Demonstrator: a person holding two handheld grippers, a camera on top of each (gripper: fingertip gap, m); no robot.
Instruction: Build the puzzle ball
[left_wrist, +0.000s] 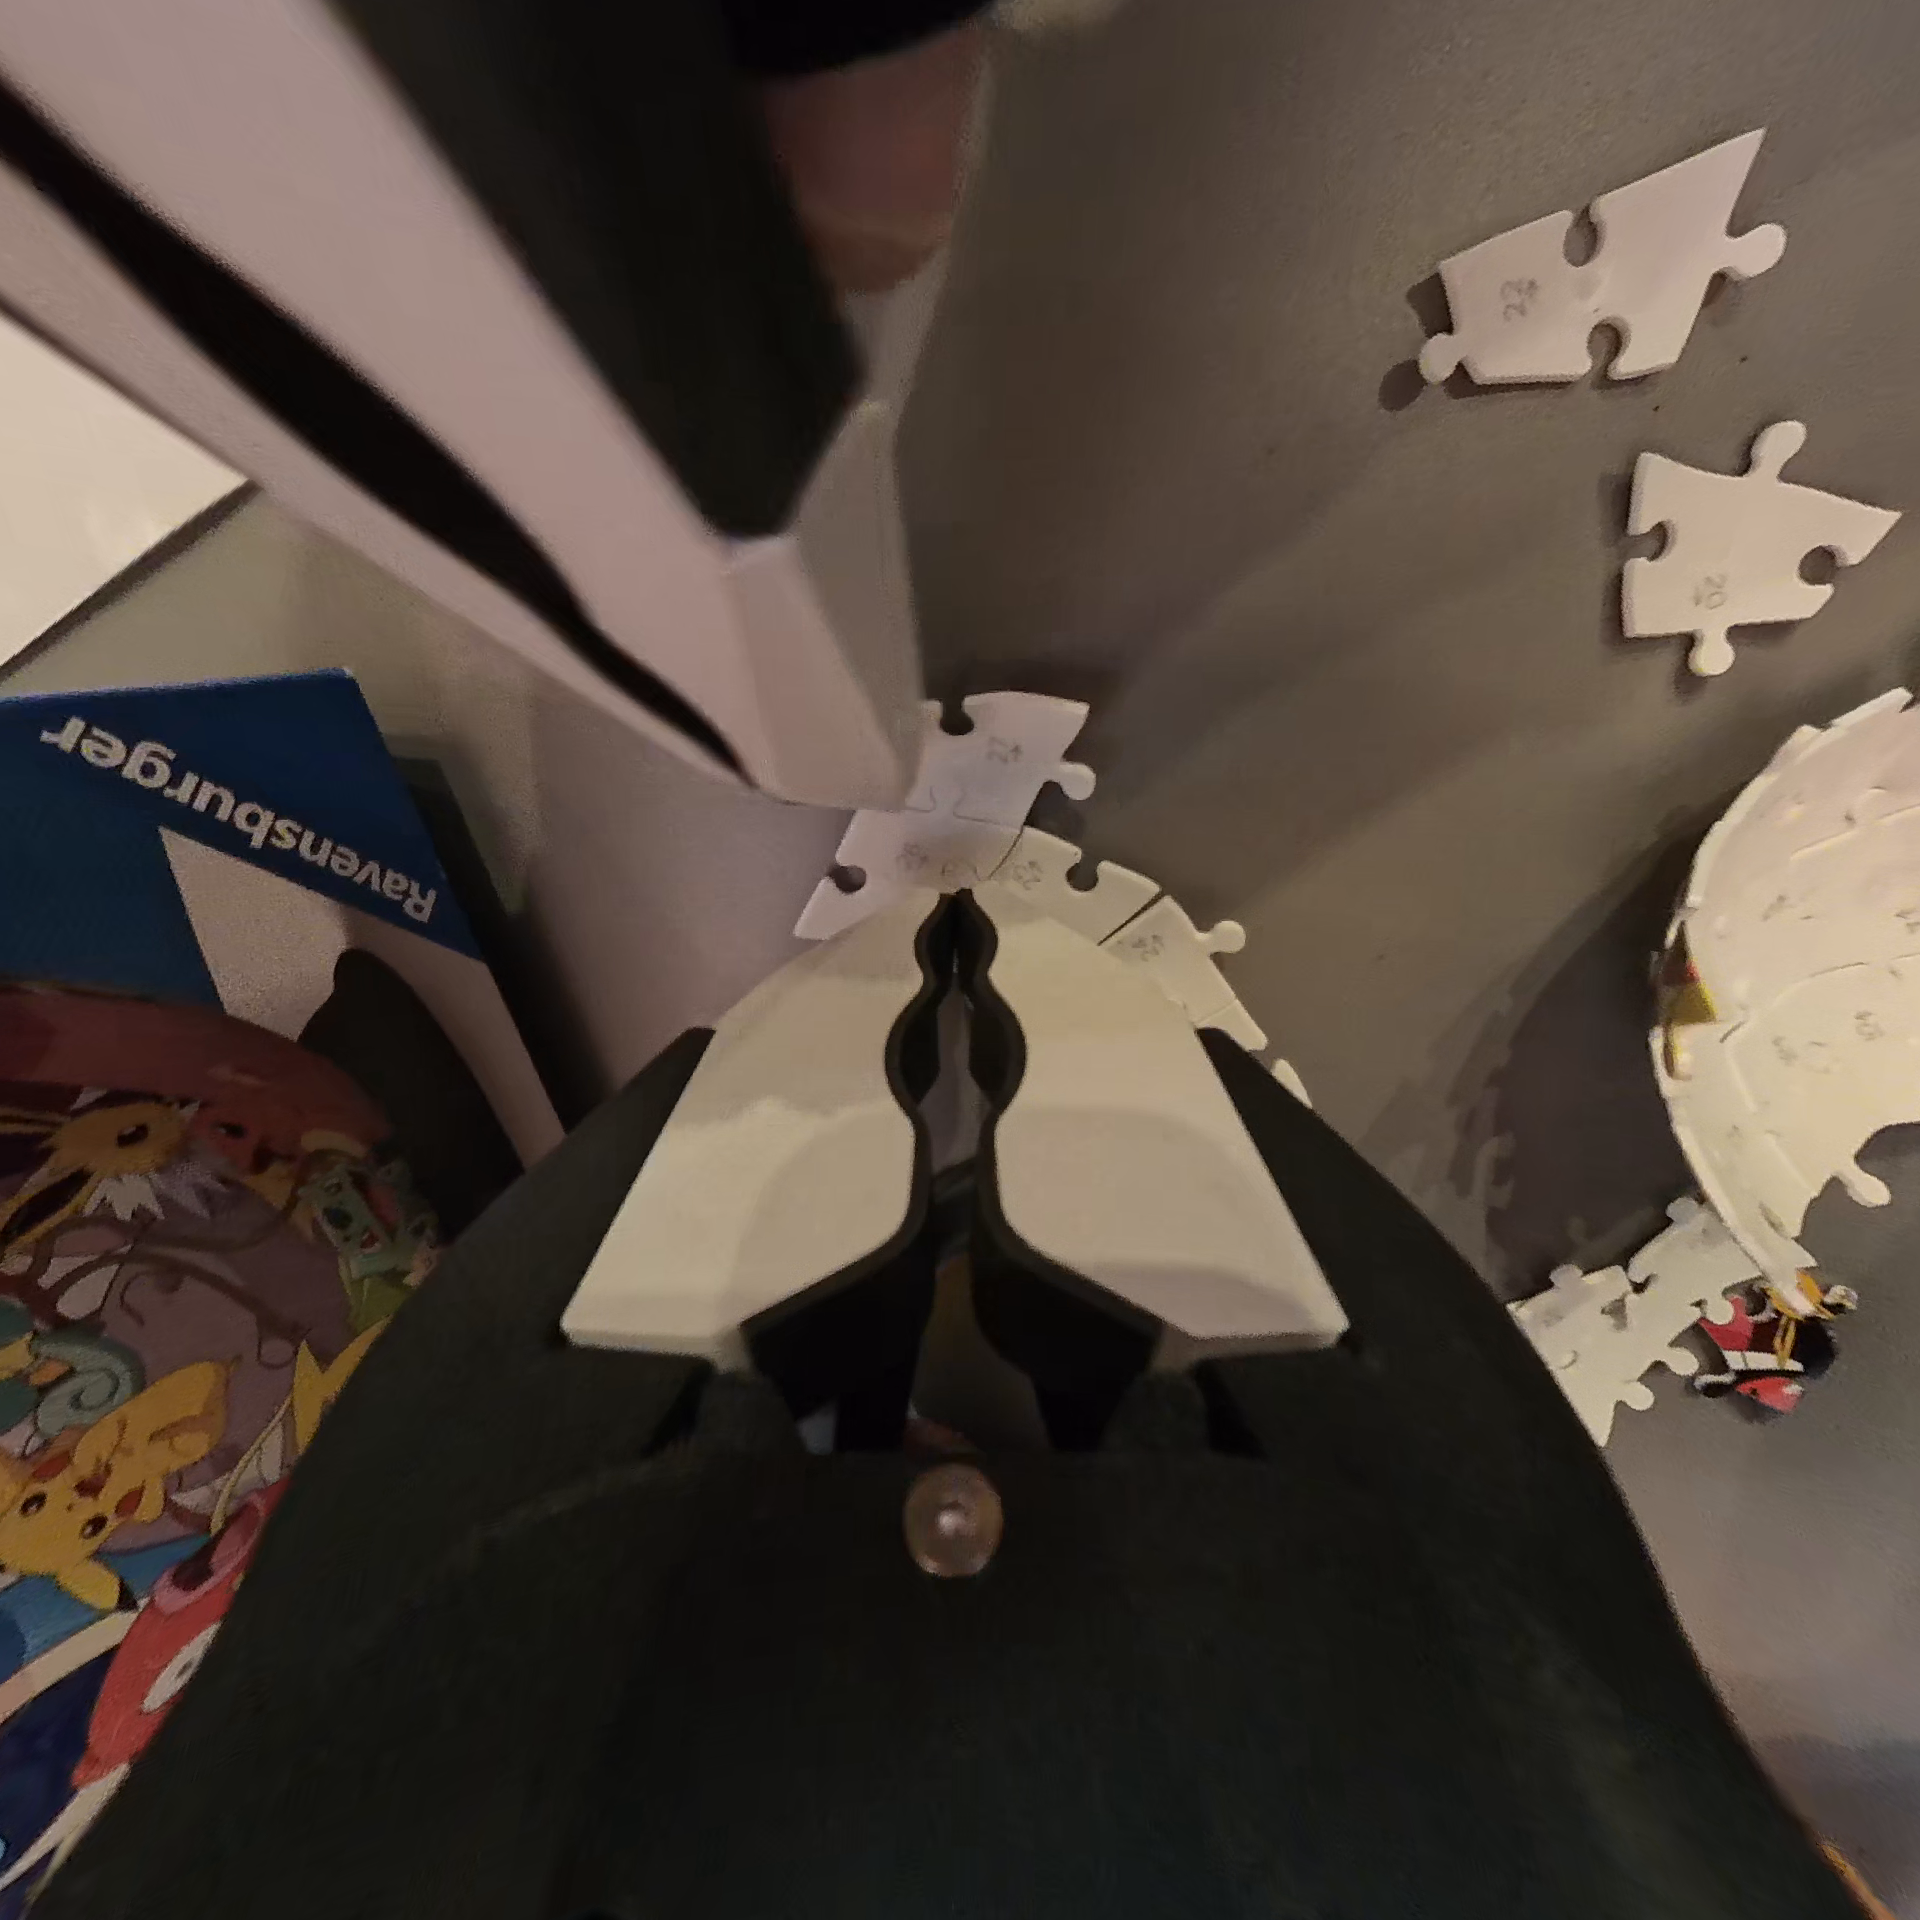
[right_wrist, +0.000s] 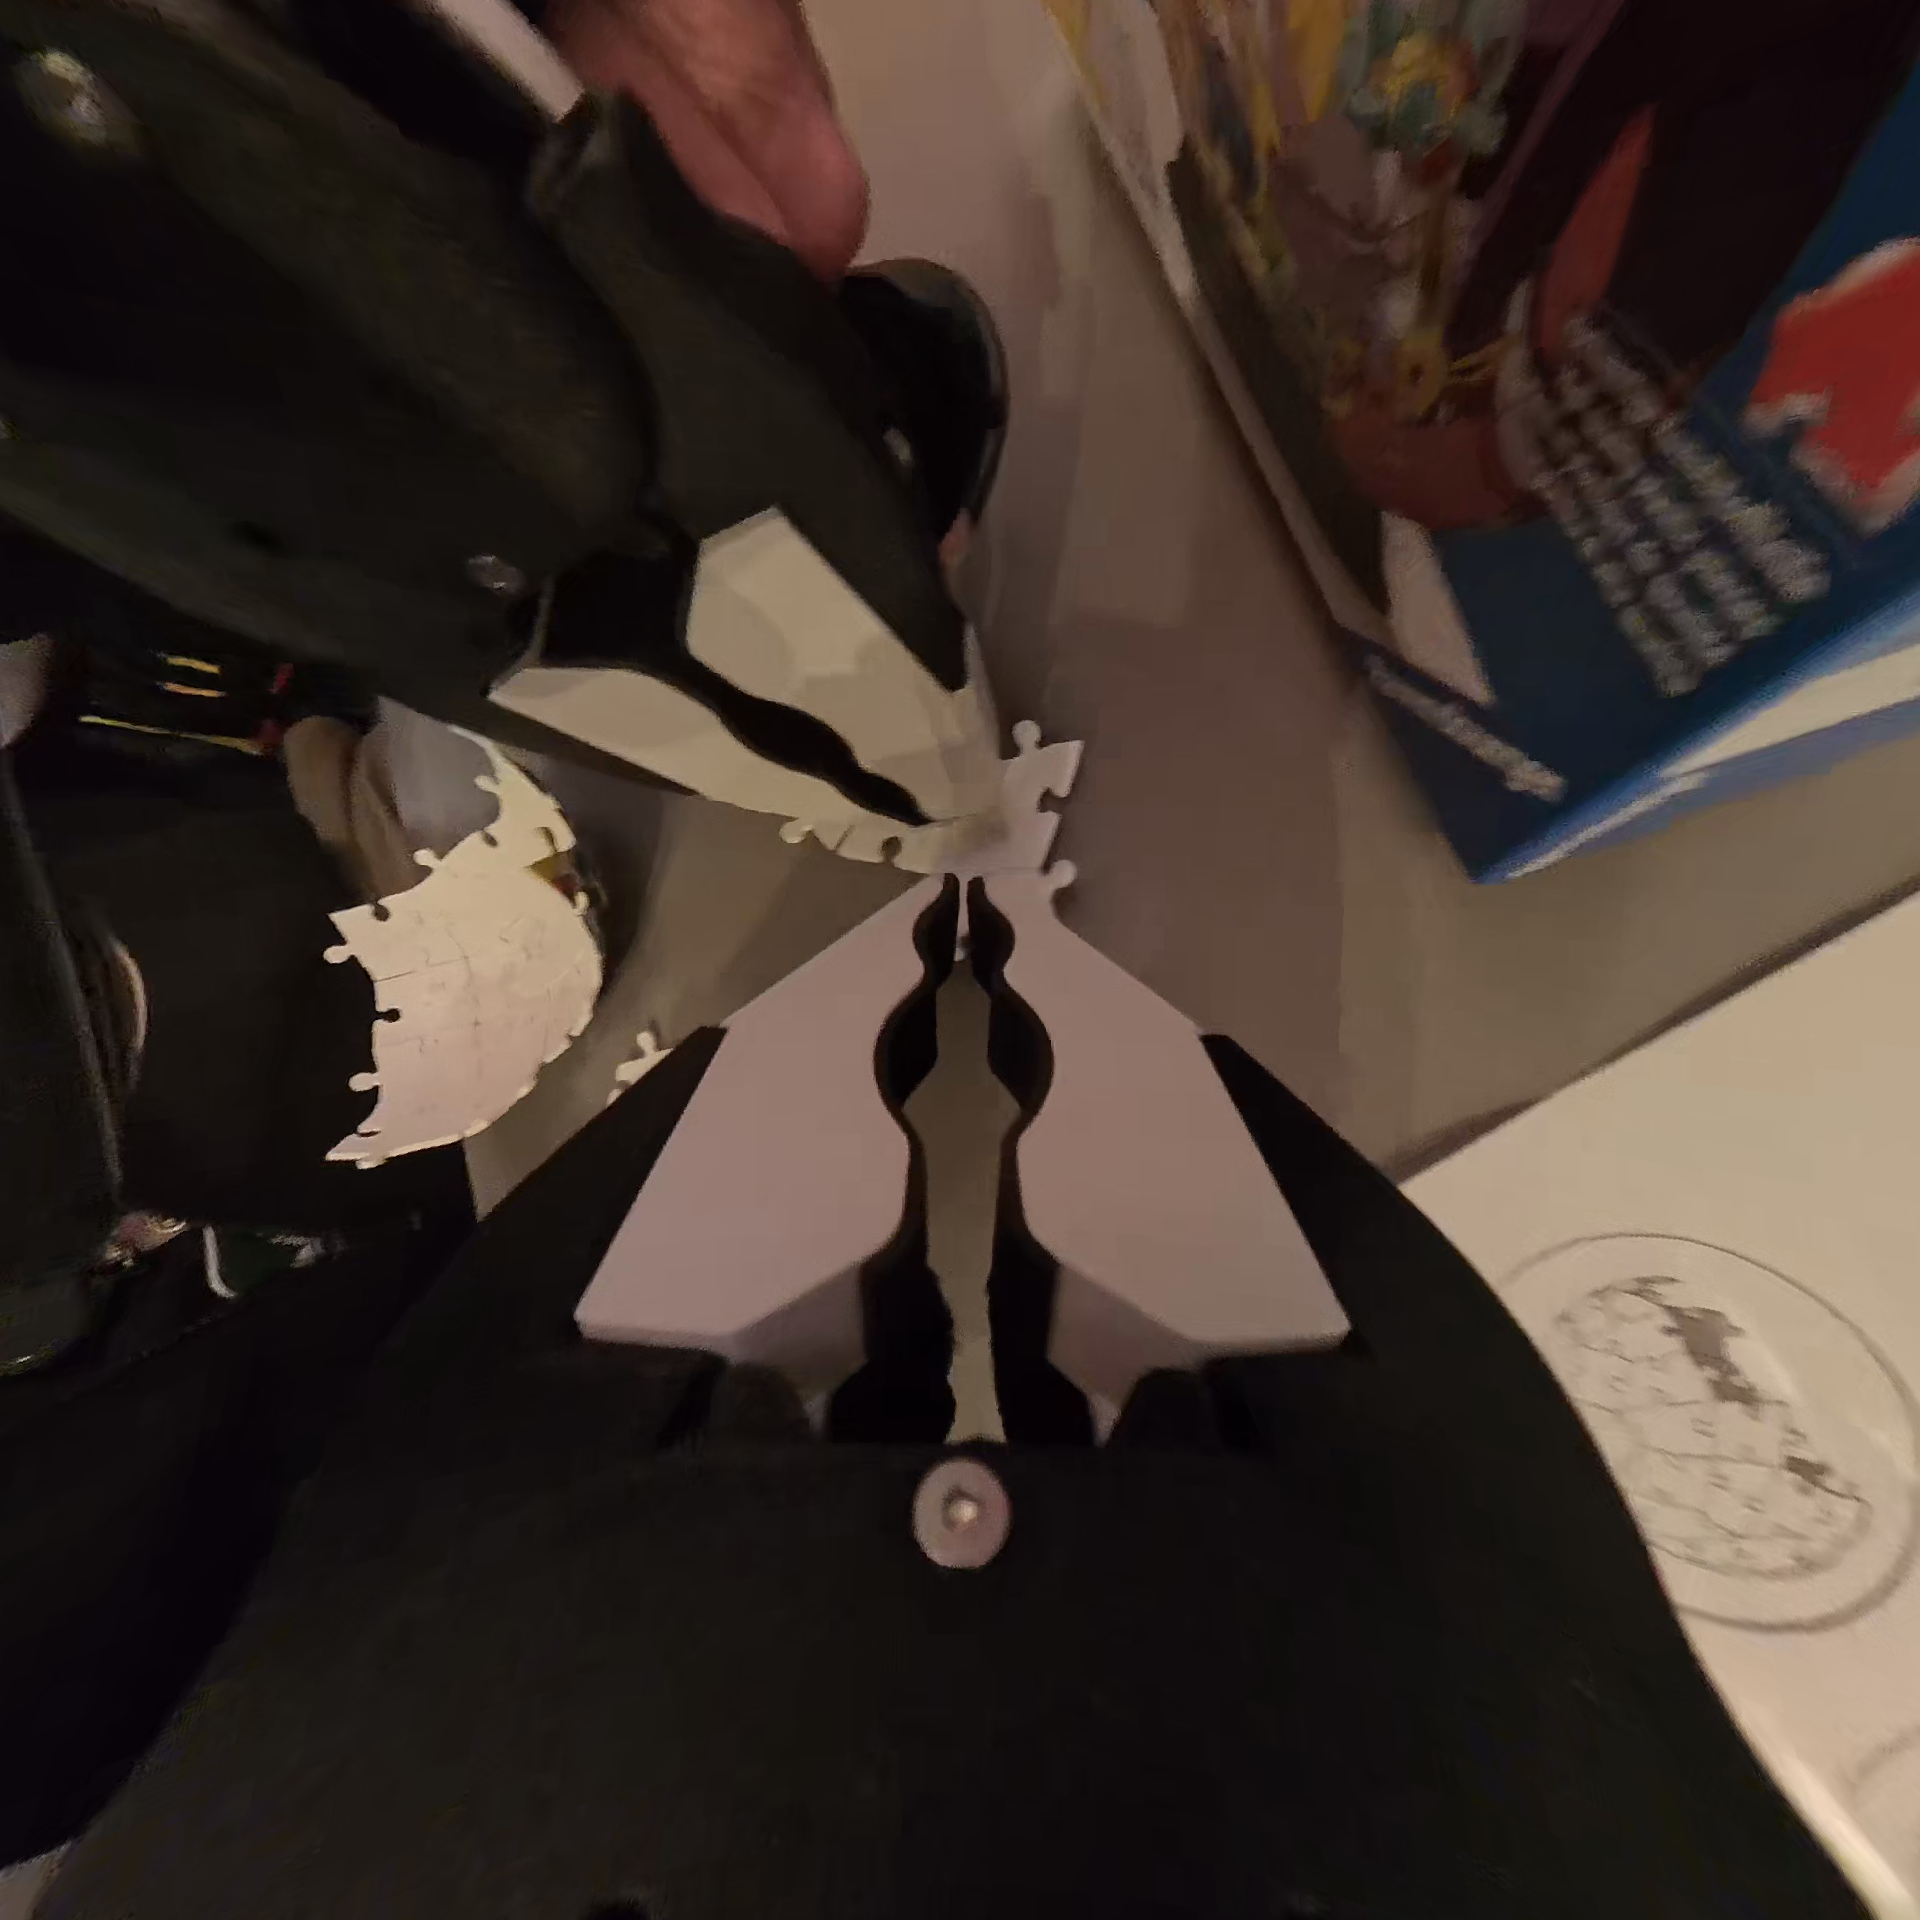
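Left wrist view: left gripper (left_wrist: 956, 909) is pinching the curved strip (left_wrist: 1112, 914), right gripper (left_wrist: 821, 774) is clamping the loose piece (left_wrist: 997, 753) against it; uneven pressure risks popping joints apart.

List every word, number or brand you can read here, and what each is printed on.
I won't copy writing; these bear it.
Blue puzzle box: white brand lettering, legible.
Loose white pieces: small numbers.
Held strip of pieces: small numbers.
Half-built ball shell: faint numbers.
White sheet: blurred diagram, unreadable.
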